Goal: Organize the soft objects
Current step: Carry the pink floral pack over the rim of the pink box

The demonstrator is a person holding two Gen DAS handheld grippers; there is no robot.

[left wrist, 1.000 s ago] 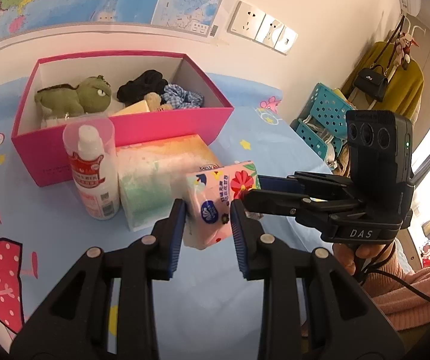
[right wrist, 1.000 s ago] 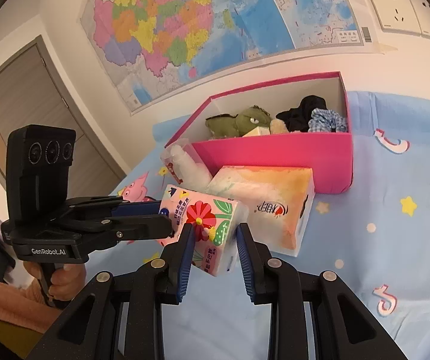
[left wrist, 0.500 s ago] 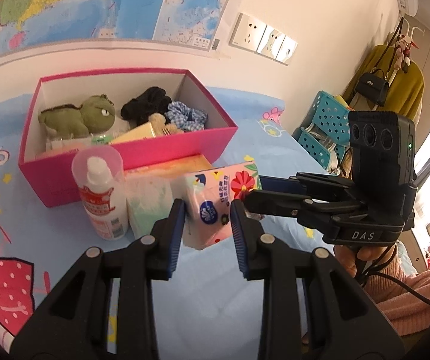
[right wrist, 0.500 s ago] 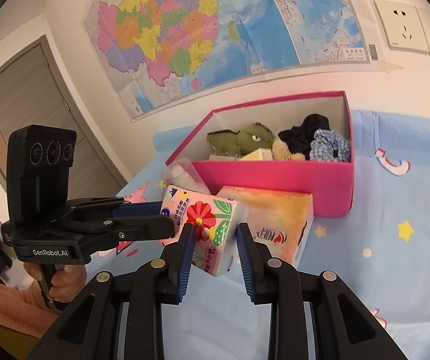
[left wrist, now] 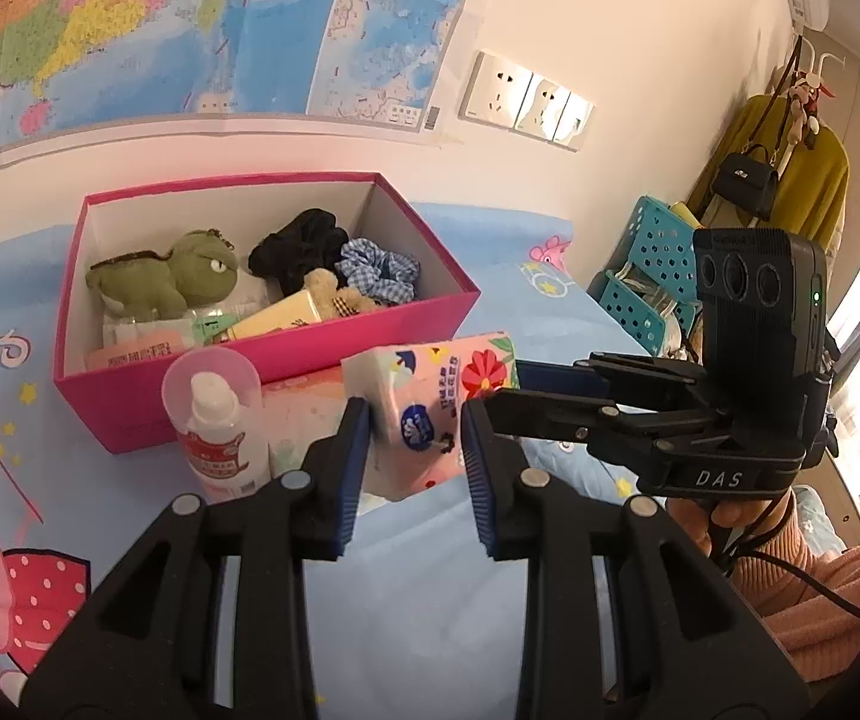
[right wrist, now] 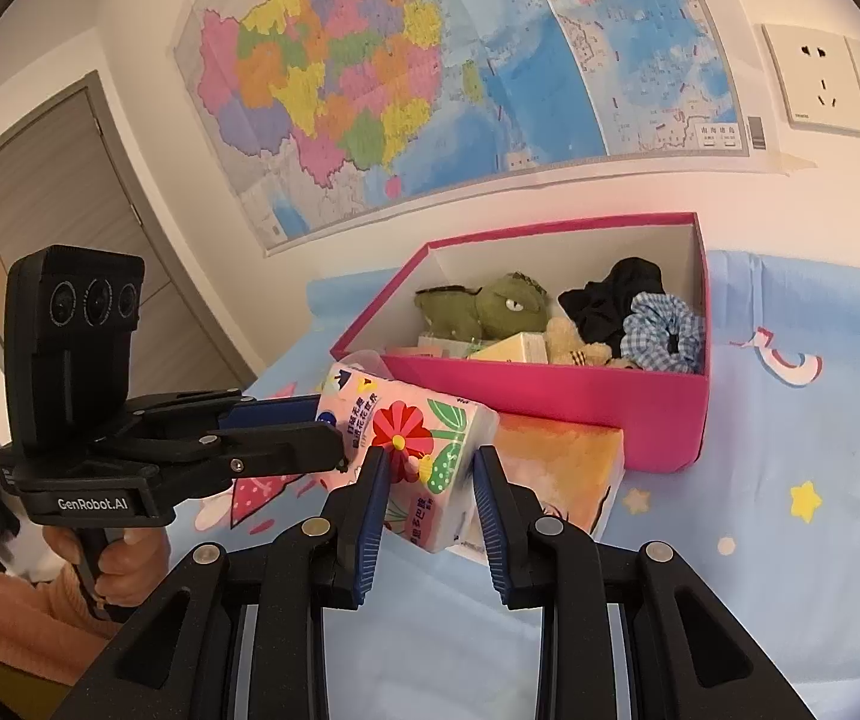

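Tissue pack (left wrist: 430,414): clamped jointly by left gripper (left wrist: 411,450) and right gripper (right wrist: 427,492). Step: transfer. Next: carried forward into box (left wrist: 286,369) ahead, then released.

The tissue pack (left wrist: 430,414) is pink with a red flower, green leaves and a blue round logo. The box (right wrist: 556,396) is hot pink outside, white inside. In it lie an olive-green plush dinosaur (left wrist: 172,276), a black scrunchie (left wrist: 301,246) and a blue-and-white checked scrunchie (right wrist: 664,333). The sheet (right wrist: 790,570) is pale blue with yellow stars. Both tools (left wrist: 409,462) (right wrist: 430,504) are black with blue pads.
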